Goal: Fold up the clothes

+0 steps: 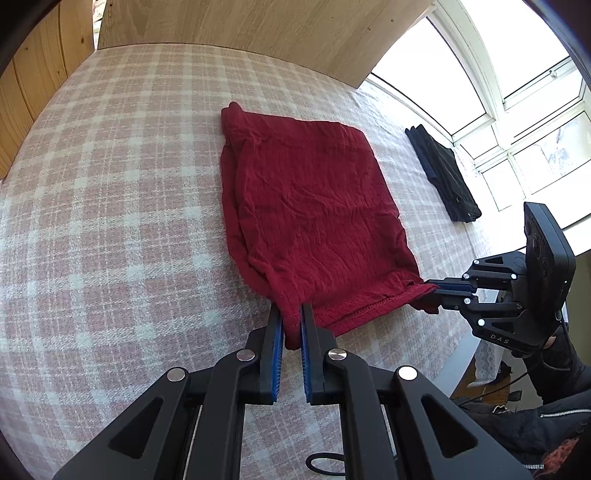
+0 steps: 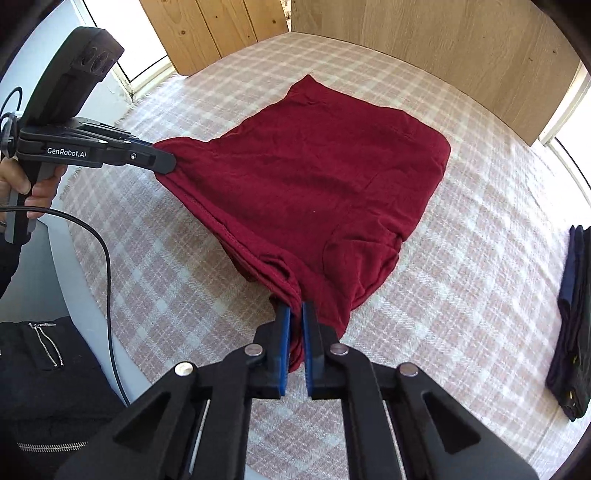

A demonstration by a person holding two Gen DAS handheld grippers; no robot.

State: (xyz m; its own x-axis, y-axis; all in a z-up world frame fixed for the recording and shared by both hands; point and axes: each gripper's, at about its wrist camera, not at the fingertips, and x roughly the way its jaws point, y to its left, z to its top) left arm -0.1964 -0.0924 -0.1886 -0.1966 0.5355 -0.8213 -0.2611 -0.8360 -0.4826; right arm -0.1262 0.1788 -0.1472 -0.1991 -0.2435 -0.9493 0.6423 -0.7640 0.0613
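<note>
A dark red knit garment (image 1: 314,206) lies folded on the pink checked bed cover (image 1: 110,221). My left gripper (image 1: 292,314) is shut on the near left corner of its hem, cloth pinched between the blue pads. In the same view my right gripper (image 1: 430,291) clamps the other near corner. The right wrist view shows the red garment (image 2: 314,177) with its near edge lifted off the cover, my right gripper (image 2: 296,314) shut on a bunched corner and the left gripper (image 2: 168,162) gripping the far end of the same hem.
A folded stack of dark clothes (image 1: 443,177) lies near the window side of the bed, also seen as dark clothes (image 2: 572,325) at the right. Wooden panels (image 1: 258,26) stand behind the bed. A person's hand (image 2: 22,184) and a black cable (image 2: 107,277) are at the left.
</note>
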